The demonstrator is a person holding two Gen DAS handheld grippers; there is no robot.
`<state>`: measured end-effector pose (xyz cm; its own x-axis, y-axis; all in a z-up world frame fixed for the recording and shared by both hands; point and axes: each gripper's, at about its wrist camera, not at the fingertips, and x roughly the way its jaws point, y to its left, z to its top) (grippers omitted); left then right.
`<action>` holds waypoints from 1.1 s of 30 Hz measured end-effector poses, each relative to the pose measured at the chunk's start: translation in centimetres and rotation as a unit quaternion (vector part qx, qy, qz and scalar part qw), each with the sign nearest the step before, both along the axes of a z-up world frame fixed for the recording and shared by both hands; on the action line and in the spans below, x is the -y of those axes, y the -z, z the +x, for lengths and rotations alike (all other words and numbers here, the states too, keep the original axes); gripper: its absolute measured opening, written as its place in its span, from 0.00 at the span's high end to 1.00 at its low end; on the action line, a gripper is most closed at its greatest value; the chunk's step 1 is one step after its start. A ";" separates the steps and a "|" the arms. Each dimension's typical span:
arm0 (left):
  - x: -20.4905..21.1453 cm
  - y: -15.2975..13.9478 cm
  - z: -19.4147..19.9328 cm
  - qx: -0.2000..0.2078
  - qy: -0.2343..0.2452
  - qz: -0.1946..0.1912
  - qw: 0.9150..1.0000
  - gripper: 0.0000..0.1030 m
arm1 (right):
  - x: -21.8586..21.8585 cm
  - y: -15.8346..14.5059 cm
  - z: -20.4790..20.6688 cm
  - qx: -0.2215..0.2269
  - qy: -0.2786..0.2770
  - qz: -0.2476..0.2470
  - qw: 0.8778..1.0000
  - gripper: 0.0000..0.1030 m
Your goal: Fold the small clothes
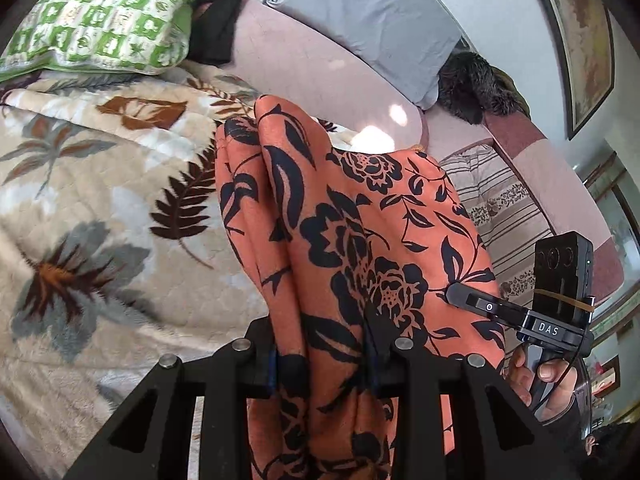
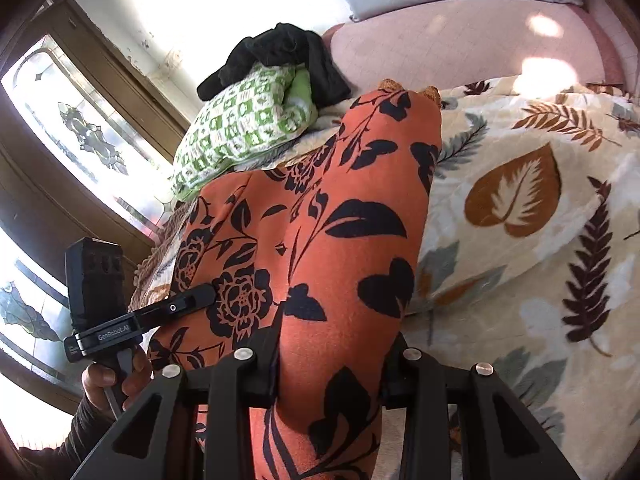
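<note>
the orange floral garment (image 1: 360,248) is gathered and lifted off the leaf-print blanket (image 1: 80,184), running forward and away from both grippers, so its long axis lies along the line each gripper points. its far end droops toward the bed, with what may be a hem or waistband at the tip.

the left gripper (image 1: 324,364) is pinching a bunched edge of the cloth between its jaws, and the right gripper (image 2: 332,364) is clamped the same way on the other side. in the left wrist view the right gripper shows off to the right, its finger tip against the fabric.

risks, as i judge them: each bite holds thick, uneven folds, so a layer could slide out and the edge would go crooked. pulling the hands apart unevenly would skew the fold line. the hanging far end might drag and catch on the fuzzy blanket, or reach the green checked pillow (image 2: 248,128) beyond it.
</note>
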<state>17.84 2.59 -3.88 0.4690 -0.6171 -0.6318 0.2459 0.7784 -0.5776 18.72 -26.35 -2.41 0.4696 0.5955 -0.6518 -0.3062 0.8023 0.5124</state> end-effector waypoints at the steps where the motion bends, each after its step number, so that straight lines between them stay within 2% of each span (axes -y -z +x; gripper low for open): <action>1: 1.3 0.5 0.8 -0.001 0.004 0.007 1.000 0.67 | 1.0 0.4 0.2 -0.004 0.011 0.001 1.000 0.65; 4: 4.5 3.4 2.9 -0.034 0.018 0.024 0.999 0.66 | 3.9 2.9 1.2 -0.025 0.035 0.005 0.999 0.65; 6: 6.4 6.3 3.7 -0.064 0.028 0.050 0.996 0.63 | 5.9 5.8 1.9 -0.065 0.061 0.009 0.996 0.64; 7: 6.9 7.7 4.0 -0.076 0.026 0.066 0.995 0.59 | 6.9 7.4 2.2 -0.086 0.071 0.007 0.994 0.61; 8: 6.9 8.2 3.9 -0.073 0.018 0.064 0.995 0.48 | 7.7 8.8 2.2 -0.104 0.089 -0.005 0.991 0.59; 9: 6.5 8.2 3.8 -0.071 0.012 0.053 0.996 0.45 | 8.3 9.8 2.0 -0.115 0.105 -0.010 0.988 0.46; 10: 6.2 7.9 3.6 -0.072 0.007 0.054 0.996 0.44 | 8.8 10.2 1.6 -0.113 0.113 -0.003 0.987 0.40; 12: 5.5 6.6 3.0 -0.057 0.000 0.079 0.995 0.41 | 9.3 9.4 0.9 -0.094 0.121 -0.008 0.988 0.35; 16: 4.2 3.2 0.7 -0.003 -0.019 0.122 0.992 0.39 | 9.6 5.5 0.0 -0.034 0.147 -0.031 0.988 0.35; 18: 3.5 2.2 -0.7 0.011 -0.029 0.139 0.990 0.36 | 9.1 3.3 -0.7 -0.007 0.142 -0.008 0.990 0.34; 19: 3.1 2.0 -1.2 0.014 -0.031 0.145 0.989 0.36 | 8.5 2.4 -1.0 0.001 0.127 0.011 0.992 0.27; 21: 3.5 1.7 -1.8 0.024 -0.031 0.161 0.986 0.36 | 7.3 1.8 -1.0 -0.003 0.096 0.052 0.994 0.22; 23: 4.0 1.6 -2.0 0.027 -0.037 0.189 0.981 0.36 | 6.2 2.7 -0.4 -0.022 0.072 0.074 0.994 0.21; 27: 3.8 1.5 -2.3 0.027 -0.057 0.206 0.977 0.35 | 5.2 7.6 2.2 -0.108 0.096 0.040 0.989 0.21; 29: 3.8 1.6 -2.3 0.030 -0.059 0.218 0.974 0.34 | 5.5 7.2 1.9 -0.100 0.099 0.046 0.989 0.21; 31: 3.8 1.9 -2.1 0.029 -0.067 0.234 0.969 0.34 | 5.0 5.5 1.7 -0.074 0.089 0.036 0.993 0.21; 33: 3.7 2.1 -1.9 0.027 -0.071 0.235 0.969 0.34 | 4.7 4.2 2.0 -0.051 0.089 0.025 0.994 0.21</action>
